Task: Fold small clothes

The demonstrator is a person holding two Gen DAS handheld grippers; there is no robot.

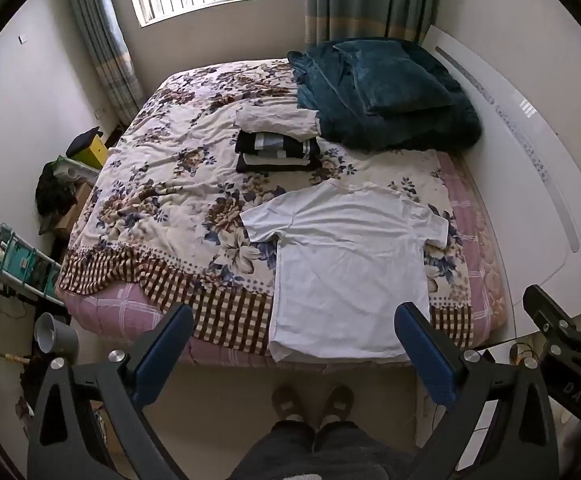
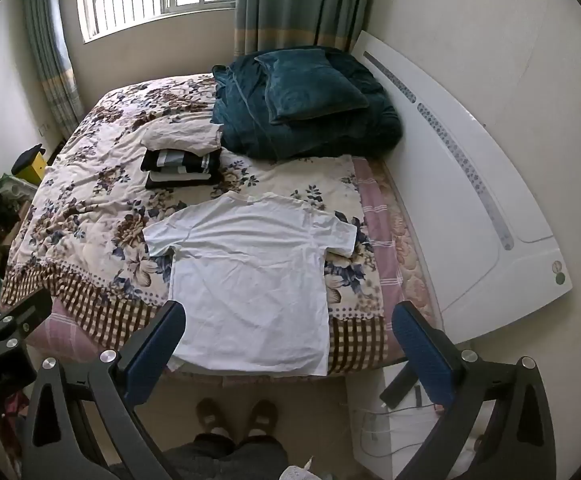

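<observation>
I am holding both grippers above the near edge of the bed (image 1: 90,312), tilted down toward it, and both are spread wide with nothing between the fingers: the left gripper (image 1: 294,344) is hovering over the hem's left end, the right gripper (image 2: 290,344) is hanging over the hem's right end. Neither is touching cloth yet.

The white T-shirt (image 1: 350,264) is lying flat near the bed's near right corner, collar pointing away from me, hem running along the near edge, both sleeves spread out.

What I am worrying about: the hem is sitting right at the edge, so a careless pinch could drag the shirt off onto the floor. The flowered quilt (image 1: 170,184) underneath is rumpled and loose, and my fingers could be catching it together with the shirt, so the fold would be pulling the bedding up too. The fabric is thin and already creased, so an uneven lift from my two sides would likely be twisting the fold line.

Around it: a stack of folded clothes (image 1: 276,152) is resting toward the middle of the bed, beyond the collar, close enough that a long forward fold could be nudging it. A dark teal blanket (image 1: 390,120) with a pillow on top is piled at the far right corner. My feet are standing at the bedside; nothing is blocking my way to the shirt.
</observation>
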